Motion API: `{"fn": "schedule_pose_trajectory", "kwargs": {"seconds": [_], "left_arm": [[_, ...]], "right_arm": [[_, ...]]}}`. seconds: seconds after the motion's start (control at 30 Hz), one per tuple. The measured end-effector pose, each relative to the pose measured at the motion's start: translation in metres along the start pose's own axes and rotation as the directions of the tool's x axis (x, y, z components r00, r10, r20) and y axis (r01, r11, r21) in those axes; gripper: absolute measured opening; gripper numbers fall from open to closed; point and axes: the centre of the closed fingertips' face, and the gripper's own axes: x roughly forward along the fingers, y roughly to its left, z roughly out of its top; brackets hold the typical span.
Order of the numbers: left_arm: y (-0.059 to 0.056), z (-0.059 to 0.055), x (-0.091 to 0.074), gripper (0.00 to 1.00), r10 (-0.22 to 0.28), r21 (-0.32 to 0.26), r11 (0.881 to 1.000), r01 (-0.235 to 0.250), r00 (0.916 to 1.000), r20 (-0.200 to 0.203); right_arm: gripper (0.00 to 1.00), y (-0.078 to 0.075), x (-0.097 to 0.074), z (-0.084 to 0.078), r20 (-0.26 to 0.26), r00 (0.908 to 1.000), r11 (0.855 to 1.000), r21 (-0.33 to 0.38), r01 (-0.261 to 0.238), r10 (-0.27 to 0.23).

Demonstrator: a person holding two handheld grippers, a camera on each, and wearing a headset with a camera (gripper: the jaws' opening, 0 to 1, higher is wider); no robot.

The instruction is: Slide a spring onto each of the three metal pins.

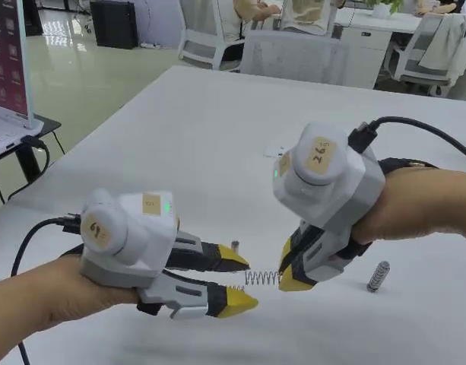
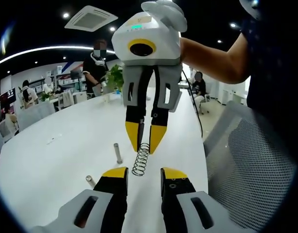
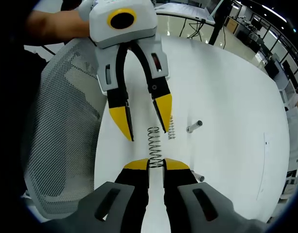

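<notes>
Two grippers face each other tip to tip over a white table, with one spring between them.

We see the right gripper [image 3: 156,165] with its jaws pressed together on one end of a thin spring [image 1: 261,277], holding it out toward the left gripper [image 2: 144,172]. The left gripper's jaws stand apart, and the spring's free end sits in the gap between their yellow tips; we cannot tell whether it touches either one. In the left gripper view a metal pin [image 2: 118,153] stands upright on the table [image 1: 217,129] just beside the spring, and a second pin [image 2: 90,181] shows close to the left gripper's own jaw. A second spring [image 1: 378,276], thicker, rests on the table on the far side of the right gripper, apart from the pins.
</notes>
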Motion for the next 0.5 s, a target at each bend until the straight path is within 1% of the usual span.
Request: {"fn": "schedule_pose_trajectory", "kwargs": {"seconds": [0.33, 0.5], "left_arm": [[-0.0001, 0.0005, 0.0003, 0.11, 0.001, 0.009, 1.000, -0.001, 1.0000, 0.003], [0.0014, 0.0006, -0.0003, 0.07, 0.009, 0.011, 1.000, -0.009, 0.9999, 0.006]], "right_arm": [[0.08, 0.0035, 0.0013, 0.0027, 0.001, 1.0000, 1.000, -0.014, -0.009, 0.009], [0.08, 0.0037, 0.0007, 0.0037, 0.004, 0.9999, 1.000, -0.018, -0.010, 0.010]]}}
